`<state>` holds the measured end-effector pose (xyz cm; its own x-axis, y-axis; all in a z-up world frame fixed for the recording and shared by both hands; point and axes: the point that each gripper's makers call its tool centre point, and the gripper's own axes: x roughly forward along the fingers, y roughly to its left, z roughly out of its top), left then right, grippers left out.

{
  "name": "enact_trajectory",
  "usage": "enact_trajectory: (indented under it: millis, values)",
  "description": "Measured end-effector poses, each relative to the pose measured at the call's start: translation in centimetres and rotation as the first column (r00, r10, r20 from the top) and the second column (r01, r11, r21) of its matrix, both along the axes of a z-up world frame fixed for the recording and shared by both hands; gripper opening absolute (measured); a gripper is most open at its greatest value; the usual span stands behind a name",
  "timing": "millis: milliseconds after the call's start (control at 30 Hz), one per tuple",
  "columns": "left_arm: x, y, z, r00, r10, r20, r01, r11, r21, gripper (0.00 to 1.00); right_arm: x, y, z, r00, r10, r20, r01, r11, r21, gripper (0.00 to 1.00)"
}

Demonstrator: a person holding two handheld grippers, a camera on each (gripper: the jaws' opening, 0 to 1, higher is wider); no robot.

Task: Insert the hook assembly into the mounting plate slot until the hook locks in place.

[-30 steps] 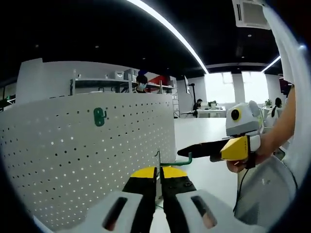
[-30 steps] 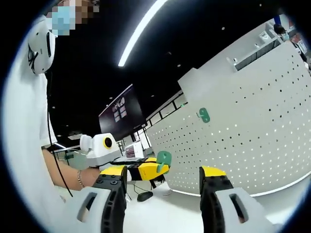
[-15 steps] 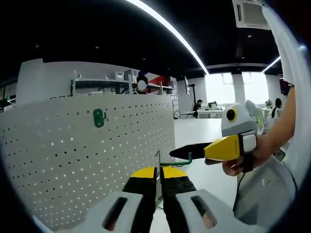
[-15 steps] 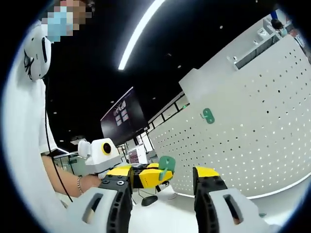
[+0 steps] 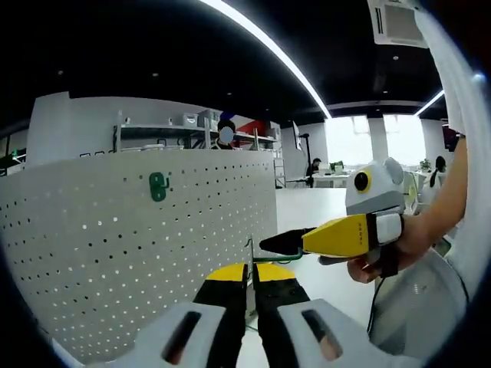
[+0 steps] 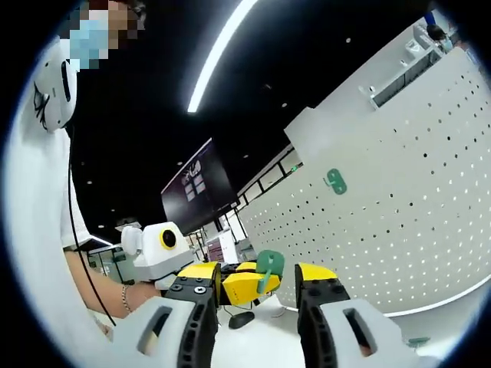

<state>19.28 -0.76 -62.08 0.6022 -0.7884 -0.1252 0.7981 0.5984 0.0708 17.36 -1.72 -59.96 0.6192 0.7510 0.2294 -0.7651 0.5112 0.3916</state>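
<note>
A white pegboard (image 5: 115, 245) stands to my left, with the green mounting plate (image 5: 158, 185) fixed high on it. My left gripper (image 5: 251, 270) is shut on the hook assembly (image 5: 272, 256), a thin metal piece with a green hook pointing right. My right gripper (image 5: 270, 244) comes in from the right, its dark tips right at the hook. In the right gripper view, that gripper (image 6: 258, 270) is open, its jaws on either side of the green hook part (image 6: 268, 265) held by the left gripper (image 6: 234, 285). The mounting plate (image 6: 334, 181) sits further off on the pegboard (image 6: 399, 230).
A person's white sleeve (image 6: 34, 230) and hand (image 5: 376, 257) hold the grippers. Behind the pegboard are a shelf (image 5: 192, 130), office desks (image 5: 334, 178) and people. A long ceiling light (image 5: 268, 46) runs overhead. White floor (image 5: 322, 222) stretches right of the board.
The right gripper has moved left, up to the hook in the left gripper, and its jaws have narrowed around the green part. The left gripper has stayed still.
</note>
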Motion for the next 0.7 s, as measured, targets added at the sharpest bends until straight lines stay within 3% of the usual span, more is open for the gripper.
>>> enact_trajectory:
  millis: [700]
  values:
    - [-0.17, 0.01, 0.08, 1.0, 0.003, -0.003, -0.003, 1.0, -0.009, 0.02, 0.56, 0.24, -0.24, 1.0, -0.017, -0.018, 0.017, 1.0, -0.002, 0.19]
